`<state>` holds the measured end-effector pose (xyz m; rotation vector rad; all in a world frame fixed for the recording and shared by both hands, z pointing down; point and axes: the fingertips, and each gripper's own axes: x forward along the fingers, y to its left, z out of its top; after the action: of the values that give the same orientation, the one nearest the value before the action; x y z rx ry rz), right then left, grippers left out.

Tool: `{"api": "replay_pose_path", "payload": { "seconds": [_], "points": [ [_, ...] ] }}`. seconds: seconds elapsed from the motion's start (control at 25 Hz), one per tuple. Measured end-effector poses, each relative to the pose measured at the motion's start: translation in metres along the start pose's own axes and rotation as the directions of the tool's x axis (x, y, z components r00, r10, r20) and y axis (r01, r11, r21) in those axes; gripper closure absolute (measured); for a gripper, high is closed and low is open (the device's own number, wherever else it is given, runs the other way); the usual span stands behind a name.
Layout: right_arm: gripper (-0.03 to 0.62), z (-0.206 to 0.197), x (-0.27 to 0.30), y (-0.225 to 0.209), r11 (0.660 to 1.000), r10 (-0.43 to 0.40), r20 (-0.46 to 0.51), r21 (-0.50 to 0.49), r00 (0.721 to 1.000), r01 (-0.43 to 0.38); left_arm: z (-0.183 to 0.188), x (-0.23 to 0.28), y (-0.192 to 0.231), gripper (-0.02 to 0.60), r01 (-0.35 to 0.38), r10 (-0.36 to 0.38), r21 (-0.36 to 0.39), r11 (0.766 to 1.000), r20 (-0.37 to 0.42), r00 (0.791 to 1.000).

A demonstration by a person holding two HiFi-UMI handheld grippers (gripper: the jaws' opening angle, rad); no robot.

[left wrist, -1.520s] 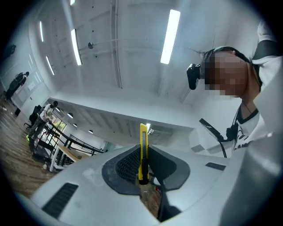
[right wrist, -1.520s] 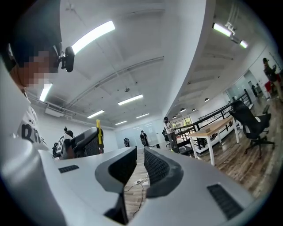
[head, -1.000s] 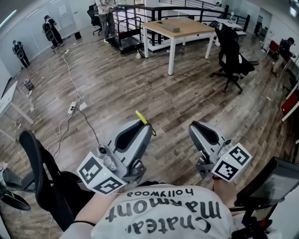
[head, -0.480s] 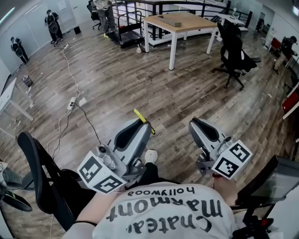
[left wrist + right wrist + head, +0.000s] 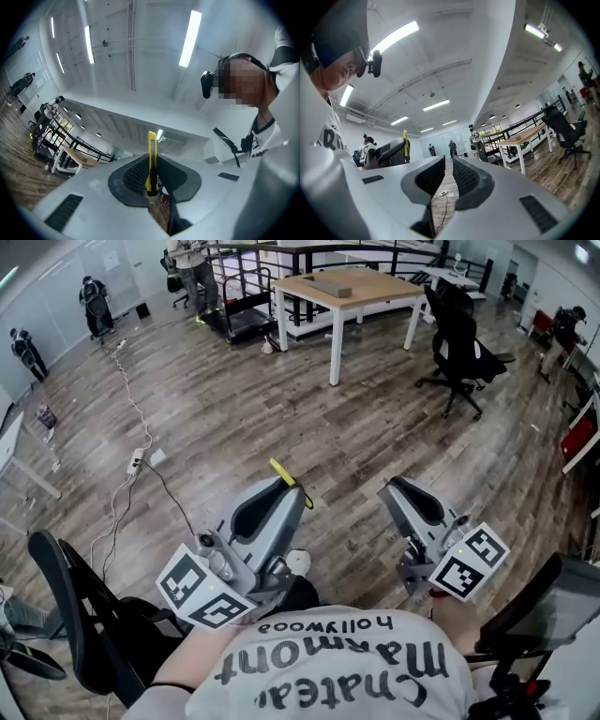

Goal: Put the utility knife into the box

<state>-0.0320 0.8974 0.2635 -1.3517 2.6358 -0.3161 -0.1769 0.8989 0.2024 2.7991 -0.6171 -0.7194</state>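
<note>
I hold both grippers close in front of my chest, above a wooden floor. The left gripper (image 5: 284, 488) is shut on a yellow utility knife (image 5: 289, 479), whose tip sticks out past the jaws. In the left gripper view the utility knife (image 5: 151, 159) stands upright, clamped between the dark pads (image 5: 135, 176). The right gripper (image 5: 396, 489) is shut with nothing between its jaws; the right gripper view shows only floor through the thin slit at its tips (image 5: 448, 161). A small brown box (image 5: 334, 290) lies on the far wooden table (image 5: 375, 285).
Black office chairs (image 5: 459, 334) stand right of the table, and another black chair (image 5: 80, 615) is close at my left. A cable with a power strip (image 5: 139, 461) runs across the floor. People stand at the far left (image 5: 94, 306). A railing lies behind the table.
The head view has shifted, so the table and chairs sit slightly further left and higher. A white shoe has come into view under the left gripper. Both grippers keep their pose.
</note>
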Motion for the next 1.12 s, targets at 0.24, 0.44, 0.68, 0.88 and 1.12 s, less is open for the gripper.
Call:
{"api": "replay_pose_path", "payload": {
  "seconds": [0.24,0.44,0.68,0.88,1.12],
  "points": [
    [0.540,-0.004,0.024,-0.013,1.000,0.005,-0.013,0.007,1.000,-0.005,0.005,0.011,0.025,0.531,0.005,-0.005,-0.004,1.000,0.008,1.000],
    [0.540,-0.002,0.053,-0.029,1.000,0.004,-0.034,-0.004,0.999,-0.004,0.010,0.021,0.055,0.531,0.000,0.000,-0.004,1.000,0.012,1.000],
    [0.540,-0.007,0.084,-0.053,1.000,-0.011,-0.054,-0.003,0.998,0.011,0.003,0.035,0.103,0.529,-0.021,0.021,0.000,1.000,-0.005,1.000],
    [0.540,-0.012,0.116,-0.079,0.999,-0.021,-0.109,-0.047,0.994,0.015,-0.004,0.058,0.147,0.530,-0.018,0.017,-0.032,0.999,-0.032,0.999],
    [0.540,-0.003,0.164,-0.106,0.998,-0.028,-0.130,-0.051,0.991,0.022,0.007,0.091,0.194,0.530,0.006,-0.007,-0.028,1.000,-0.045,0.999]
  ]
}}
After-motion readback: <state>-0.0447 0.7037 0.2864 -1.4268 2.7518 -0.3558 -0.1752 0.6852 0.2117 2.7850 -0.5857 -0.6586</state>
